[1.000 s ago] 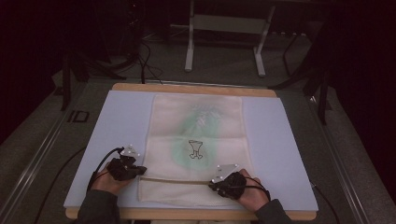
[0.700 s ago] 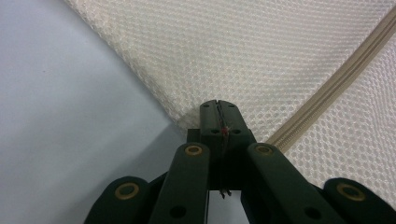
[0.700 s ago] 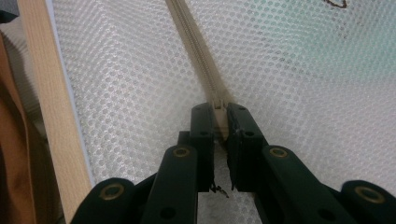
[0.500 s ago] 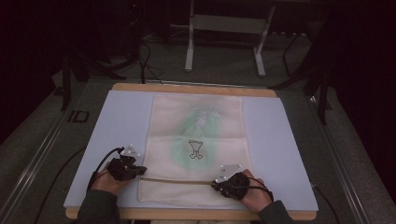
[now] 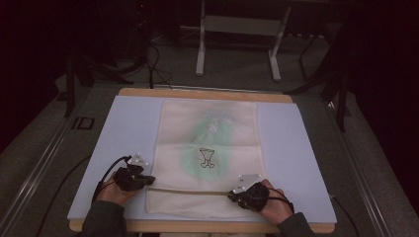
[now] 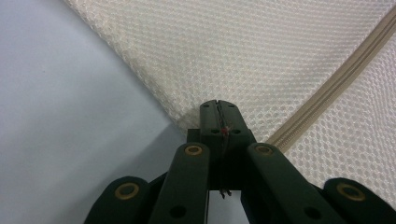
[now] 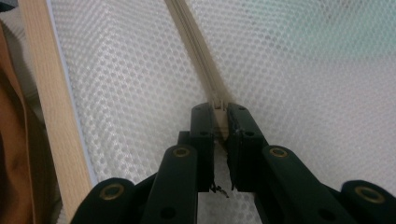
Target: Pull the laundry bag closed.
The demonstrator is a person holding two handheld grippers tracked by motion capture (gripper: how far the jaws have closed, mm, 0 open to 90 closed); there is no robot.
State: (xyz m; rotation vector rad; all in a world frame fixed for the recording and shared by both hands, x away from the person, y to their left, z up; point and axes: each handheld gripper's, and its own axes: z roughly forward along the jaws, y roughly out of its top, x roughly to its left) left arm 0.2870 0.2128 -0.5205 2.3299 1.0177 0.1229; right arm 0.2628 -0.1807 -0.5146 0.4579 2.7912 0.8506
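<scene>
The cream mesh laundry bag [image 5: 207, 148] lies flat ahead of both tools. The left gripper [image 6: 218, 108] is clamped on its near left corner; the right gripper [image 7: 219, 109] pinches the beige zipper [image 7: 198, 60] pull, on the pale blue mat [image 5: 123, 128].

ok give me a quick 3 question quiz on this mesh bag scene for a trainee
1. True or false: the left gripper is shut on the edge of the mesh laundry bag.
2. What does the right gripper pinch? A) zipper pull B) cable C) table edge
3. Fill in: the bag lies flat on a ___ mat.

Key: 1 true; 2 A, at the zipper; 3 pale blue
</scene>
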